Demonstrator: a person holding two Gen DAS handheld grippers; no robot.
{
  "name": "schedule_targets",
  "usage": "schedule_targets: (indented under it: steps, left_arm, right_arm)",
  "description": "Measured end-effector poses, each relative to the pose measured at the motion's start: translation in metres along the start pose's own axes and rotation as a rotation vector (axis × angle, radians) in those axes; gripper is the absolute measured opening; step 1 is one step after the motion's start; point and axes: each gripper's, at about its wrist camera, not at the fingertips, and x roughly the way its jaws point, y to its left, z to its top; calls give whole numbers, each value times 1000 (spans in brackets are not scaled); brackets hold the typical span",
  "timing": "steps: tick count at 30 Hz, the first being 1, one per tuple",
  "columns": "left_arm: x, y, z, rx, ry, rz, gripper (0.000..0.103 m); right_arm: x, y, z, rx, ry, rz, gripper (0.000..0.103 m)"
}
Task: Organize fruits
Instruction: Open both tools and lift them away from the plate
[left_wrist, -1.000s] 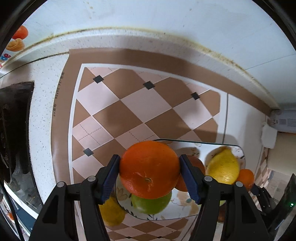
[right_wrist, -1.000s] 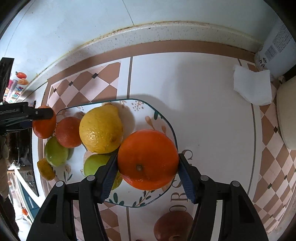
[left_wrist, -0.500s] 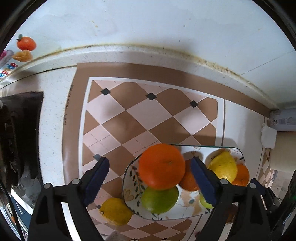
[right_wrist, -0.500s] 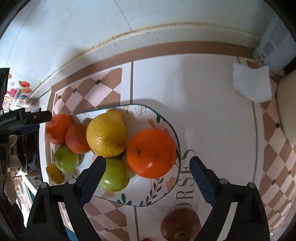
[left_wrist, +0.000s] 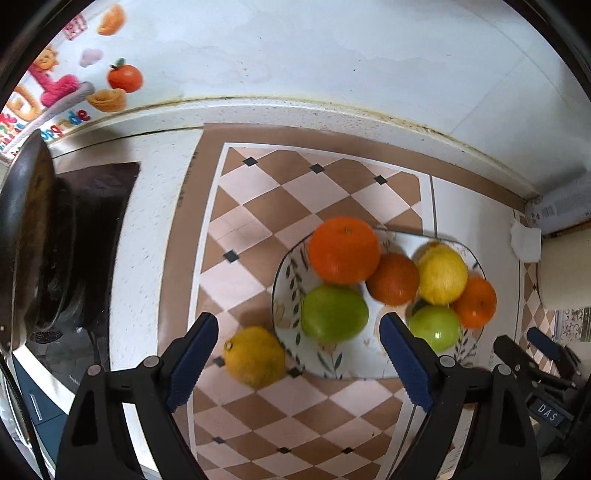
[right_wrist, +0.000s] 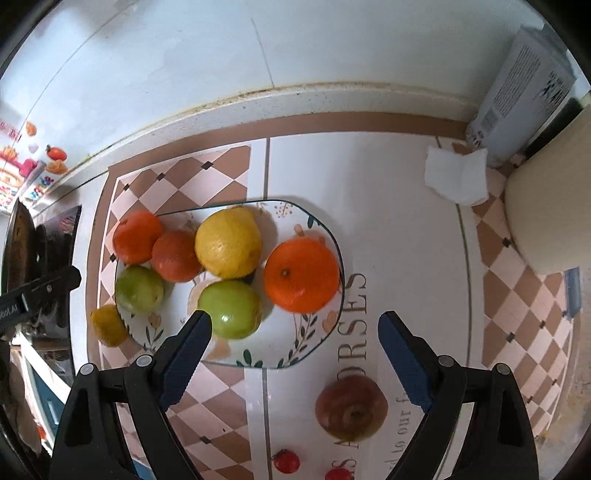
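Note:
A leaf-patterned plate (left_wrist: 291, 280) (right_wrist: 314, 343) holds several fruits: three oranges, a lemon (right_wrist: 228, 242) and two green apples. The left orange (left_wrist: 344, 249) and the right orange (right_wrist: 301, 275) rest on the plate. My left gripper (left_wrist: 297, 363) is open and empty, raised above the plate's left side. My right gripper (right_wrist: 293, 360) is open and empty, raised above the plate's near edge. A small yellow fruit (left_wrist: 255, 356) (right_wrist: 108, 325) lies on the mat left of the plate. A red-brown apple (right_wrist: 351, 408) lies in front of the plate.
A dark pan (left_wrist: 33, 251) stands on the stove at left. A folded tissue (right_wrist: 456, 177), a white carton (right_wrist: 517, 92) and a cream container (right_wrist: 550, 199) sit at right. Two small red fruits (right_wrist: 286, 460) lie near the front edge. The wall is behind.
Both grippers let go of their oranges onto the plate, opened wide, and drew back and up from it.

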Motion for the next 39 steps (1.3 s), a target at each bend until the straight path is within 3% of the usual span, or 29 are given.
schedule_targets:
  steps: [5,17,27,39]
  left_arm:
    - [-16,-5,-29,34,-56,39,90]
    - [-68,-15,-93,96,-184,40,90]
    - [-118,-15,-125,112,-295,21,89]
    - [-152,-20,-150,122,-341,-14,90]
  right_arm:
    - [-21,12,-21,-18,-46,-6,94]
    - [-69,18,-70,-8,-124,19,94]
    - [-131,26,-109,-34,-242,29,94]
    - [-180,33,-136,-37,-312,66,94]
